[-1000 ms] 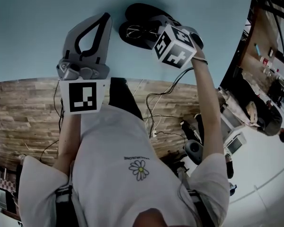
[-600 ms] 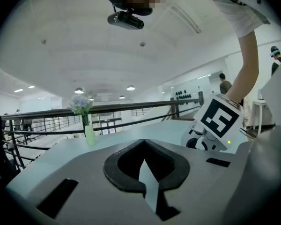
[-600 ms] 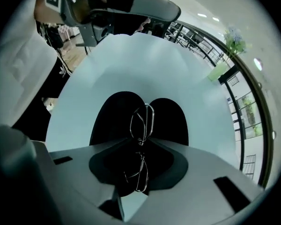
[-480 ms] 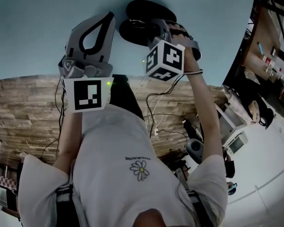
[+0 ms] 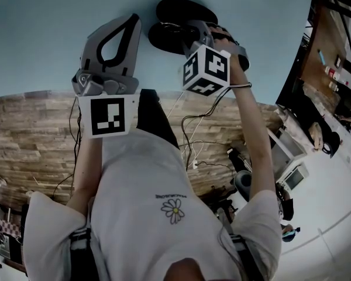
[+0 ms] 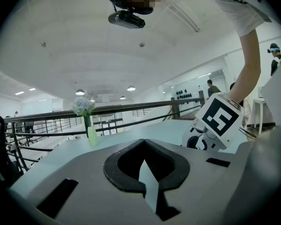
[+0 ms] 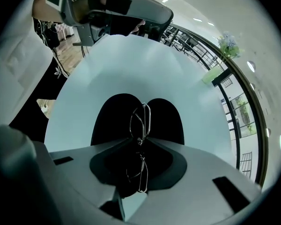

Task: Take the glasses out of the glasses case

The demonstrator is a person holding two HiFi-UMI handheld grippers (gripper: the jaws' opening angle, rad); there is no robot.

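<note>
left gripper (image 5: 132,20): jaws together, tips touching, nothing between them. Held over the near-left part of the table, pointing roughly level, apart from the case.
table (image 5: 41,34): light blue with a curved edge, bare on the left side.
vase (image 6: 91,136): small and green with pale flowers, on the far side of the table in the left gripper view. A dark railing (image 6: 47,118) runs behind it.
floor (image 5: 29,139): wood planks below the table edge, with loose cables (image 5: 193,130) lying on it.
shirt (image 5: 146,204): white with a daisy print on the chest, fills the lower middle of the head view.
glasses case (image 5: 182,9): black, open, both halves lying flat on the table just right of the left gripper's tips.
glasses (image 7: 141,118): thin metal frame, folded, standing on edge over the seam between the two case halves. Can't tell if they still touch the case.
right gripper (image 7: 139,142): pointing steeply down onto the case. Jaws have just been closing and the tips now pinch the glasses frame. One lens loop sticks out past the tips, the rest sits inside the jaw loop.
</note>
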